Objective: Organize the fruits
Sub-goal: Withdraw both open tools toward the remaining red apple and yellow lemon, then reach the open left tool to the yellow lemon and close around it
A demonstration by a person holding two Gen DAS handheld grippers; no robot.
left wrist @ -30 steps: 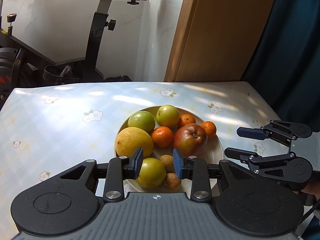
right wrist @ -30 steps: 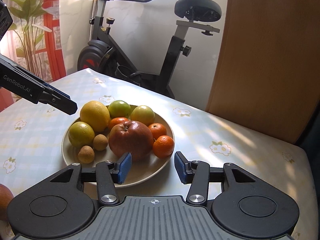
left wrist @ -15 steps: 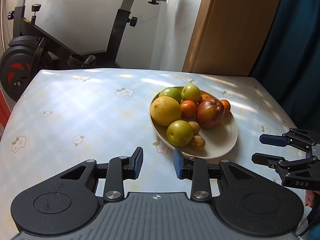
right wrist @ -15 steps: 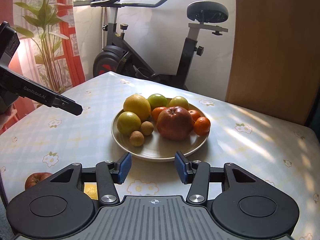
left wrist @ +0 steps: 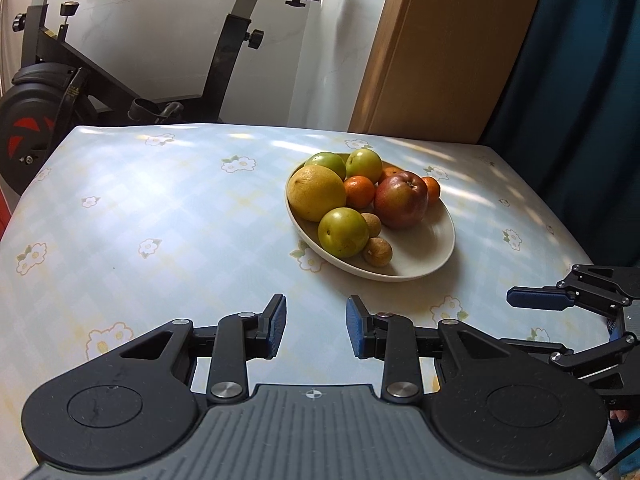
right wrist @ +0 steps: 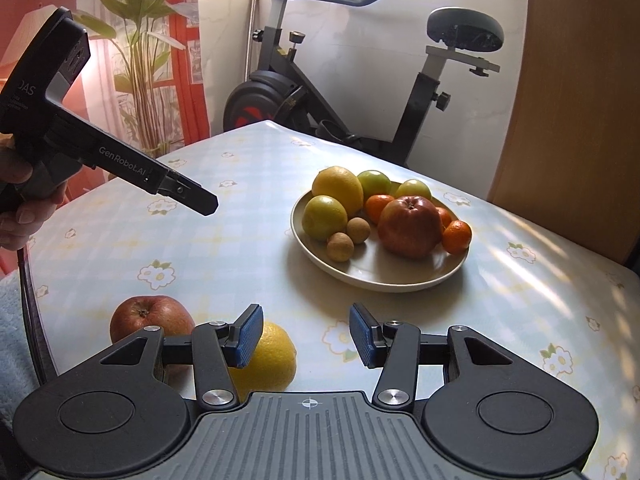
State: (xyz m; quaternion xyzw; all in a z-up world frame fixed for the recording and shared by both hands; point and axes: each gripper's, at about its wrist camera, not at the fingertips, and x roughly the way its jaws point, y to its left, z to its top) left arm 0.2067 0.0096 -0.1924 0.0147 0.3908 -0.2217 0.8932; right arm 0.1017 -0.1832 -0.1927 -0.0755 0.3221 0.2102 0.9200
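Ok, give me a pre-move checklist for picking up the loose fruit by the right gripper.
1. Right gripper empty, with a gap between its pads: ok.
2. Left gripper empty: ok.
3. Loose yellow citrus in view, partly behind the left finger: ok.
4. Loose red apple on the tablecloth, beside the citrus: ok.
5. Free space in the plate: ok at the near side.
6. Gap wide enough for the citrus: cannot tell.

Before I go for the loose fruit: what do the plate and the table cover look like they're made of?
Plate: probably glazed ceramic, cream-coloured, smooth with a soft sheen along the rim; melamine can't be ruled out.
Table cover: looks like vinyl or oilcloth, printed pale blue checks and flowers, glossy where the sunlight glares on it.
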